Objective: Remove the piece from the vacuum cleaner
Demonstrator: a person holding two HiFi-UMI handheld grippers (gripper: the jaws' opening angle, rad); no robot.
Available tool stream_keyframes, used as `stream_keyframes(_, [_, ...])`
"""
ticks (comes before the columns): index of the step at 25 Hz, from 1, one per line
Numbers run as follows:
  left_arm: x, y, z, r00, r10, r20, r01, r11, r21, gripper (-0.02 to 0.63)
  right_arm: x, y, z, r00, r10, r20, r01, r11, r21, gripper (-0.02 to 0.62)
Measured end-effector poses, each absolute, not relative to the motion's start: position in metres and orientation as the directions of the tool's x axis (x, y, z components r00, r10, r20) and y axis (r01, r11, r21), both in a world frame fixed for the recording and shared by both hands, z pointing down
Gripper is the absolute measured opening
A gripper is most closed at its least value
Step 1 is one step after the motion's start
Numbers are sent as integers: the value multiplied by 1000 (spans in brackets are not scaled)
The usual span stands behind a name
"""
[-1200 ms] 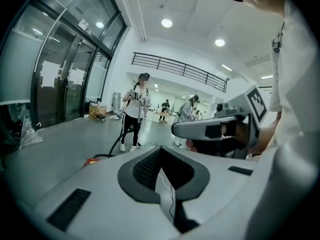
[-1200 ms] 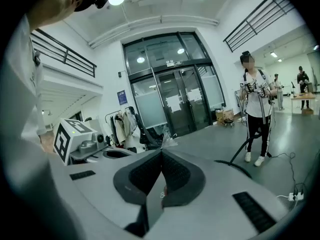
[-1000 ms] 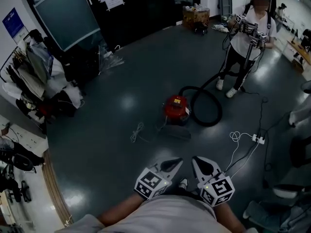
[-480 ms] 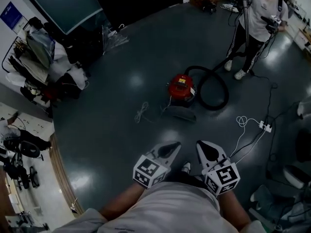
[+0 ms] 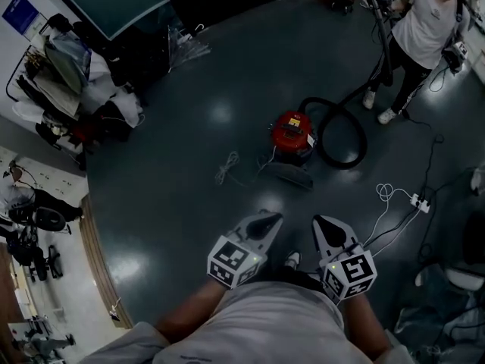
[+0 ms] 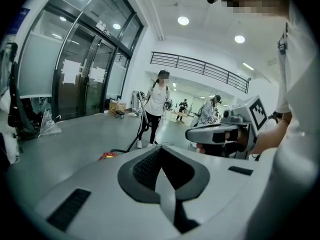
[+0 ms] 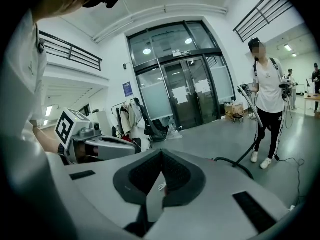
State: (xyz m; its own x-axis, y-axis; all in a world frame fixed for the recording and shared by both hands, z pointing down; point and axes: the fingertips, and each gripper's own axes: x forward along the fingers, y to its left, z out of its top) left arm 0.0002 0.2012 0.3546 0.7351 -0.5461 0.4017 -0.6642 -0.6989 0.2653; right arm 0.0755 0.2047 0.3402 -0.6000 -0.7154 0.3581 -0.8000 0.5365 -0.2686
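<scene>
Left gripper (image 5: pixel 267 220) and right gripper (image 5: pixel 324 224) are both clenched on nothing, pads pressed together, held side by side low in front of the person's body. Each marker cube shows only a black-and-white square code, no words. The red canister vacuum cleaner (image 5: pixel 292 133) sits on the dark floor well ahead of them. Its black hose (image 5: pixel 341 139) loops to the right, up to a second person (image 5: pixel 428 21). A dark flat piece (image 5: pixel 288 175) lies just in front of the canister. The yellow label on top of it and a blue wall sign (image 5: pixel 19 14) are too small to read.
</scene>
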Motion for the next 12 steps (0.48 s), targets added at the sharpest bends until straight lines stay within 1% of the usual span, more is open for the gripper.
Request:
stream_keyframes(7, [-21,128,381,765,-495,413,-623,-733,274,6,47,135,364,-576,-717,393,-817,518,-253,17])
stream_keyframes(12, [-33,57,401,807,-437,397,-551,-799,242,6,26,70,387,-538,-731,420,-843,475,-253,17])
